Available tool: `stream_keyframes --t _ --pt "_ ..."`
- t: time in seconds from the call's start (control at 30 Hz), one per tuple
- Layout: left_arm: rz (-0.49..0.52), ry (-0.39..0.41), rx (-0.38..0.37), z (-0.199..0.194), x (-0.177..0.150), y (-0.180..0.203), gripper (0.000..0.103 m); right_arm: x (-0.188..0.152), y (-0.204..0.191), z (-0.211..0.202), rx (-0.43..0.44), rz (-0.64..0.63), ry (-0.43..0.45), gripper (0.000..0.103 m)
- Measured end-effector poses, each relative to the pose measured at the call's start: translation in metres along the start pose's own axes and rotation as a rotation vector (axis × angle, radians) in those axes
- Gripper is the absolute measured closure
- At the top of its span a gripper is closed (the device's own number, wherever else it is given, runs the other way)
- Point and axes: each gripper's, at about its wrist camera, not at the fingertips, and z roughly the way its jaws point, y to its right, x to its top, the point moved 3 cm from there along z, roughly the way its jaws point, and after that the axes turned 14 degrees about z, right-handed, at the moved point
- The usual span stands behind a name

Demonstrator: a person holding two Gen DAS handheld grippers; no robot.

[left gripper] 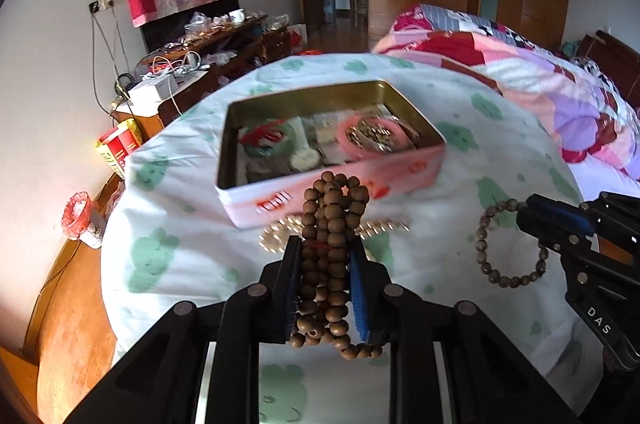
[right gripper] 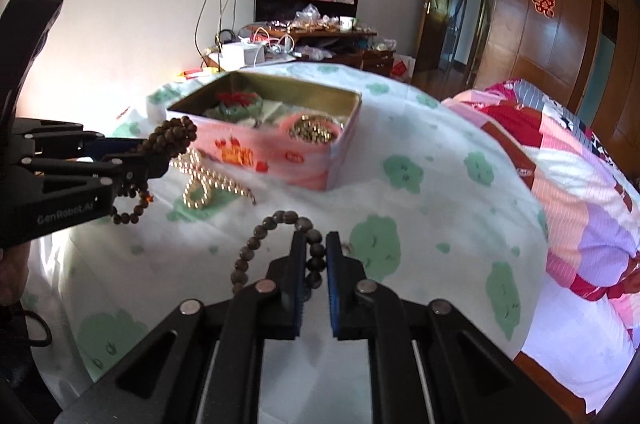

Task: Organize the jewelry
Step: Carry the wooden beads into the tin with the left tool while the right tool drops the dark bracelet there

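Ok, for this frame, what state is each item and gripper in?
Left gripper: shut on the wooden bead mala.
Right gripper: shut on the dark bead bracelet.
Tin box: lid off, jewelry inside.
Pearl necklace: loose on the sheet, beside the tin.

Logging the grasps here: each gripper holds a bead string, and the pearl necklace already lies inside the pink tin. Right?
Not quite: the pearl necklace lies on the sheet in front of the pink tin, as the right wrist view shows. The left gripper and right gripper each hold bead strings.
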Motion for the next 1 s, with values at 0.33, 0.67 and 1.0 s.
stream_keyframes --t 0.33,0.67,1.0 --pt "-0.059 0.016 0.059 0.001 0.013 -0.027 0.080 0.029 -0.004 0.006 -0.016 -0.020 0.045 0.092" --pt "-0.076 0.045 0.117 0.001 0.038 -0.048 0.080 0.067 -0.007 0.013 -0.040 -0.035 0.091 0.092" --pt "-0.072 0.053 0.163 0.008 0.058 -0.067 0.080 0.088 -0.010 0.026 -0.058 -0.054 0.101 0.092"
